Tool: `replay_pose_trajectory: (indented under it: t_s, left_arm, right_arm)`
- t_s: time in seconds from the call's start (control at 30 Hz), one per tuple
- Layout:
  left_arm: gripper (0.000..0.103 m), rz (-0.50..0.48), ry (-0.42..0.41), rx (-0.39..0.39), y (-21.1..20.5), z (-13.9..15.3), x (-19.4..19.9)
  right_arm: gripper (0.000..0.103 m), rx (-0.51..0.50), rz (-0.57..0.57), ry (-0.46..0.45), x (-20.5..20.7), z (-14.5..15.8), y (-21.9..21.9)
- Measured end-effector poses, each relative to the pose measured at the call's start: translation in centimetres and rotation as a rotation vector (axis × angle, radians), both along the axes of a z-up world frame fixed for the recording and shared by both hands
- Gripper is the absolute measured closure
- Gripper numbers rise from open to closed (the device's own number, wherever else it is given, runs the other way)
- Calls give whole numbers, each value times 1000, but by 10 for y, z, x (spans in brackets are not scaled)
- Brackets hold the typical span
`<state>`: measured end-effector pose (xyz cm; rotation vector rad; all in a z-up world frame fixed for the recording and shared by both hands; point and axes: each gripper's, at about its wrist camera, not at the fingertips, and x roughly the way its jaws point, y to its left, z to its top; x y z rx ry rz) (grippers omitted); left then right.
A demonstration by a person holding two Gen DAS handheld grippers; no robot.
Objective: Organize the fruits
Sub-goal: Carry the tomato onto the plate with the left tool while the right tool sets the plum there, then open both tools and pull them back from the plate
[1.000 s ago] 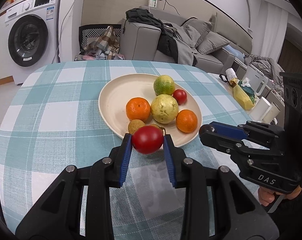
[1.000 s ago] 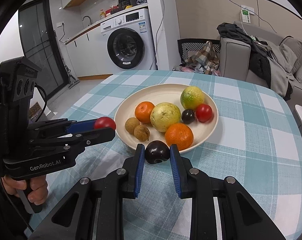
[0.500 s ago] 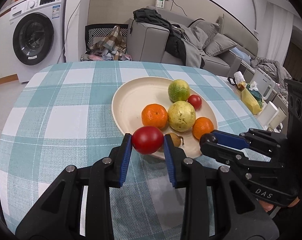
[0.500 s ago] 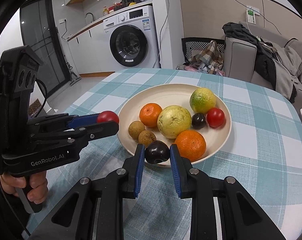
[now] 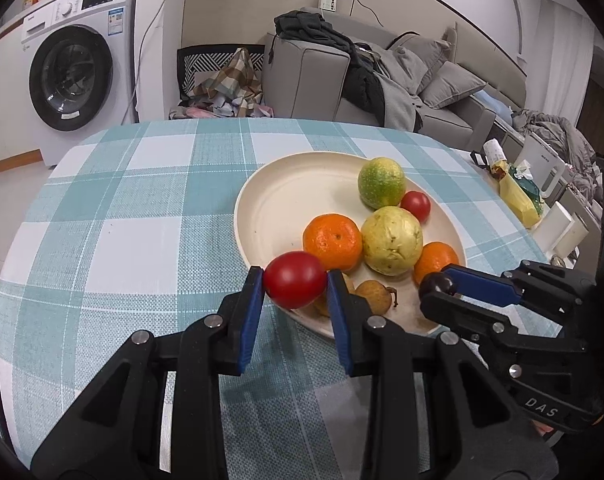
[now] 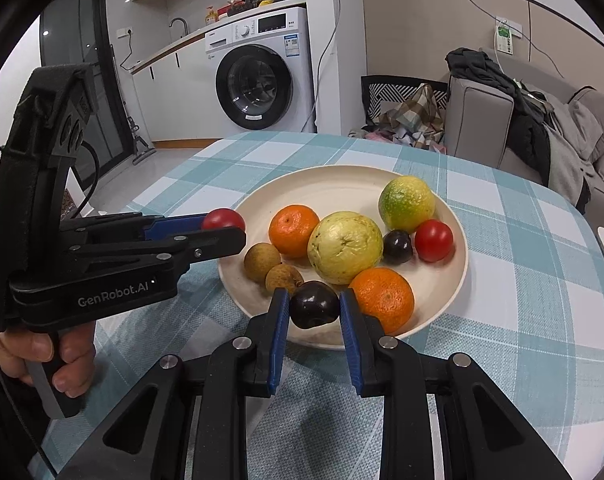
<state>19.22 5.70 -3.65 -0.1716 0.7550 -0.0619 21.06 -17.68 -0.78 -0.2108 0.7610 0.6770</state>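
Observation:
A cream plate [image 5: 286, 208] [image 6: 333, 184] on the checked tablecloth holds two oranges, a pale yellow guava [image 6: 345, 247], a green citrus [image 6: 406, 203], a small red tomato [image 6: 433, 240], a dark plum [image 6: 397, 246] and two brown longans [image 6: 262, 261]. My left gripper [image 5: 296, 286] is shut on a red tomato [image 5: 295, 285] [image 6: 223, 219] over the plate's near-left rim. My right gripper [image 6: 314, 309] is shut on a dark plum [image 6: 314, 309] [image 5: 437, 283] above the plate's near edge, beside an orange [image 6: 383, 298].
The round table [image 5: 122, 216] ends close on the left and far sides. A yellow packet [image 5: 519, 200] and white boxes [image 5: 561, 228] lie on the table's right. A washing machine [image 6: 262, 68], a sofa with clothes [image 5: 341, 76] and a hand [image 6: 46, 360] on the left gripper's handle are around.
Both grippers have come forward over the plate's near rim with their fruits still held. In the left wrist view the plate has slid to the right.

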Motion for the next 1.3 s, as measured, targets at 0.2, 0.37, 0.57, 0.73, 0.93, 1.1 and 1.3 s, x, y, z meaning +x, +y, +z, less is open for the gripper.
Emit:
replay_pose_trajectory:
  t_s: [0.2, 0.37, 0.57, 0.73, 0.93, 1.1, 1.3]
  left_arm:
    - [74, 1, 0, 4, -1, -1, 3]
    - [73, 5, 3, -11, 0, 0, 6]
    - [42, 26, -15, -19, 1, 7, -5]
    - [20, 54, -65, -31, 3, 19, -26]
    - [1, 76, -130, -13, 3, 31, -56]
    - [1, 78, -160, 19, -1, 34, -73]
    - [1, 94, -207, 55, -7, 33, -88]
  right_arm:
    - [77, -1, 5, -1, 0, -1, 1]
    - [74, -13, 5, -10, -4, 1, 2]
    - [51, 5, -16, -30, -9, 6, -6]
    - [18, 51, -58, -31, -10, 10, -23]
    - [0, 74, -95, -53, -16, 16, -39]
    - [0, 129, -87, -68, -21, 22, -51]
    - [0, 156, -91, -121, -25, 27, -60]
